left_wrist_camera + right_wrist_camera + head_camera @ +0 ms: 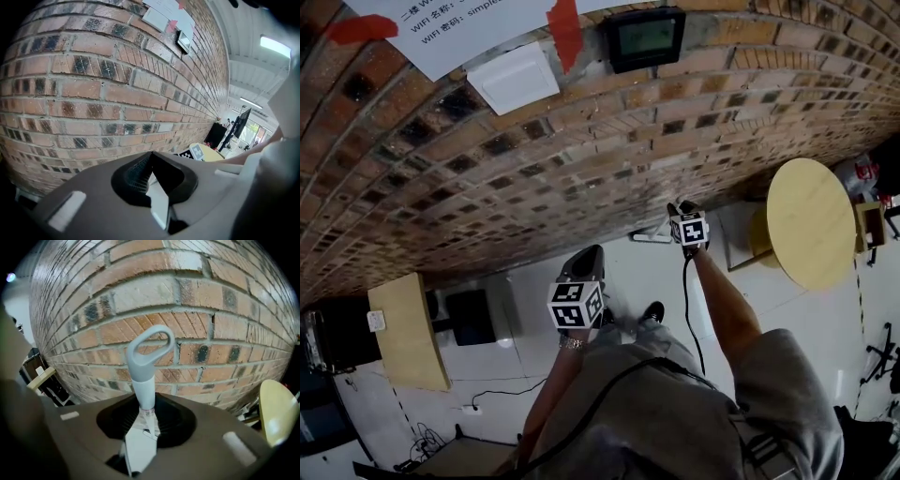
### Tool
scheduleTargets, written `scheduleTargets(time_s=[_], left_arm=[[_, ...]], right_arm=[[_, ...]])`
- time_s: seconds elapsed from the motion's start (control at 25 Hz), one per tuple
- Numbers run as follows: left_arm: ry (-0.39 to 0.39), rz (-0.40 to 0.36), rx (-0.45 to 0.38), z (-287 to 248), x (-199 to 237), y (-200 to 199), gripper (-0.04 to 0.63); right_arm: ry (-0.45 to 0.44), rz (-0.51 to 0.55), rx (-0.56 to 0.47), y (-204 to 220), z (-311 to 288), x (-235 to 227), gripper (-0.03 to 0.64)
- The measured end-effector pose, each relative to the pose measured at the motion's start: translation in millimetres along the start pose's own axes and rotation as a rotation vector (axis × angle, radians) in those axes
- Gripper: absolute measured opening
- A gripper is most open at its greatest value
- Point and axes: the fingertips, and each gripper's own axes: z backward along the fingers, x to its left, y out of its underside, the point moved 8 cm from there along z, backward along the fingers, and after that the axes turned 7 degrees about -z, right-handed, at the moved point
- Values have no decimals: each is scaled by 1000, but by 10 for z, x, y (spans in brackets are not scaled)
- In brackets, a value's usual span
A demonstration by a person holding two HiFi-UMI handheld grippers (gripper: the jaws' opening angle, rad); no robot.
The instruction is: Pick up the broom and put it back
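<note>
Right claw [146, 418] holds clamped on pale grey loop-topped plastic broom handle [143, 376], which rises ahead of it; left claw [151, 174] closed, empty; keep grip firm, lift upright, clear of red brick wall [220, 305] beyond.

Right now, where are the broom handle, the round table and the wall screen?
broom handle [141, 380], right gripper view, on its pale neck below the loop.
round table [811, 220], head view, middle of its top.
wall screen [645, 37], head view, centre of its display.
</note>
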Motion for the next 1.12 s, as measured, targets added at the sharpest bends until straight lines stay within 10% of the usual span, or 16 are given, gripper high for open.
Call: scheduleTargets(time_s=[1.12], left_arm=[[230,-174,-83,-204,-549,-440,5]], right_arm=[[-5,-142,-133,-644,2178,1532,98]])
